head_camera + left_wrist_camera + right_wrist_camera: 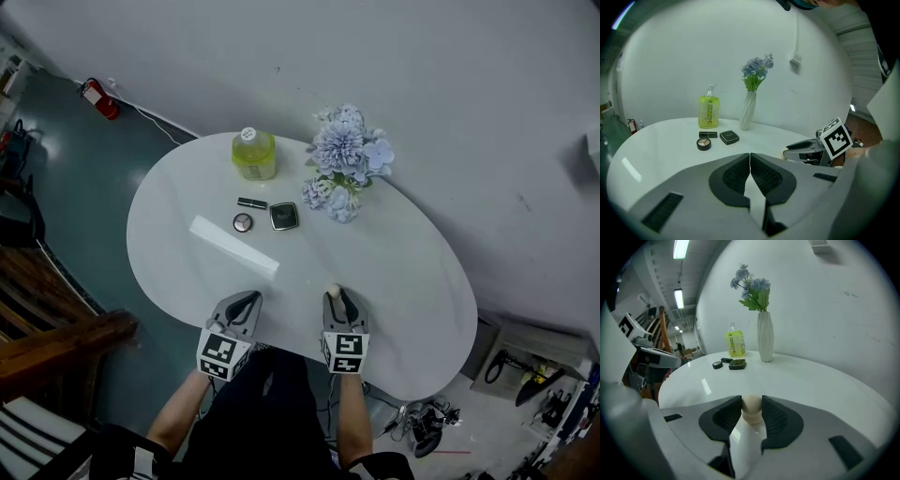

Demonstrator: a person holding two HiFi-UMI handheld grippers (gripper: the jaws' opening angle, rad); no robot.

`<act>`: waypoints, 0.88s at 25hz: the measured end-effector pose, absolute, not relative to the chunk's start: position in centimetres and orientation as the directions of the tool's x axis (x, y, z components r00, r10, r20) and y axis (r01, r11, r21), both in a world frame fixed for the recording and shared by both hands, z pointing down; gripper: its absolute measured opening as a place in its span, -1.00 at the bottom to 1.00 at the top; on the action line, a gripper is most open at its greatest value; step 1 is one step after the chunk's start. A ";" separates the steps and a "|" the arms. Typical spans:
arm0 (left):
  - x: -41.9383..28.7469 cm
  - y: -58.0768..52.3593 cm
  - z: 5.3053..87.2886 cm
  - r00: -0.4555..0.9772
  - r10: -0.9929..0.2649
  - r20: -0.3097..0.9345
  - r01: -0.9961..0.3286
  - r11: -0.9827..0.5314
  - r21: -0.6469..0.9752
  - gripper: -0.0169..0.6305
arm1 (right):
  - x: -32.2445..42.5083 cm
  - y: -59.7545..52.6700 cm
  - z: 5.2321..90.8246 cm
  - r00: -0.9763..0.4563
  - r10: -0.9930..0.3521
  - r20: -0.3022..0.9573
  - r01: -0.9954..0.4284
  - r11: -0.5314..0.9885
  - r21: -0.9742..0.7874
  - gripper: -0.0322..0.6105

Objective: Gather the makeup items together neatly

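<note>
We hold both grippers low over the near edge of the white oval desk (403, 281), side by side and a little apart. Our left gripper (750, 161) is clenched with nothing in it: its ribbed pads meet at the tips. Our right gripper (337, 296) is grasping a small beige makeup sponge (751, 408), rounded like an egg, pinched between the two pads right at their tips, with its mirror image showing in the glossy desk top just beneath.

The other makeup items lie together towards the far side of the desk, well apart from both grippers. A round compact (243, 222) with a pale centre sits just beside a square black compact (284, 217), and a short black tube (251, 202) lies just behind them. Behind that small cluster stands a yellow-green bottle (254, 154) with a white cap, and to its right a white vase of pale blue flowers (343, 159), near the wall.
</note>
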State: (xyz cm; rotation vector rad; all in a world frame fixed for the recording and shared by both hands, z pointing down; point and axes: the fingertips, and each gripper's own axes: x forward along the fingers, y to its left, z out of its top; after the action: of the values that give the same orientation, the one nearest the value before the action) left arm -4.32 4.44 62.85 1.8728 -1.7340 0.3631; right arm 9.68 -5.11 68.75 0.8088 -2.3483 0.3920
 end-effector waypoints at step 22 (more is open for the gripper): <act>-3.9 5.2 58.9 0.094 -0.862 0.498 -0.985 -0.009 0.170 -0.89 | 10.2 -4.8 64.1 -0.665 -0.481 0.571 -0.624 0.778 -0.071 -0.43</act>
State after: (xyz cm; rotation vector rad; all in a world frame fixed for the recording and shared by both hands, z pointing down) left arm -3.90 5.20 58.94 1.9110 -1.8069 0.3476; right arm 10.17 -4.78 64.15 0.8242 -2.4314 0.3540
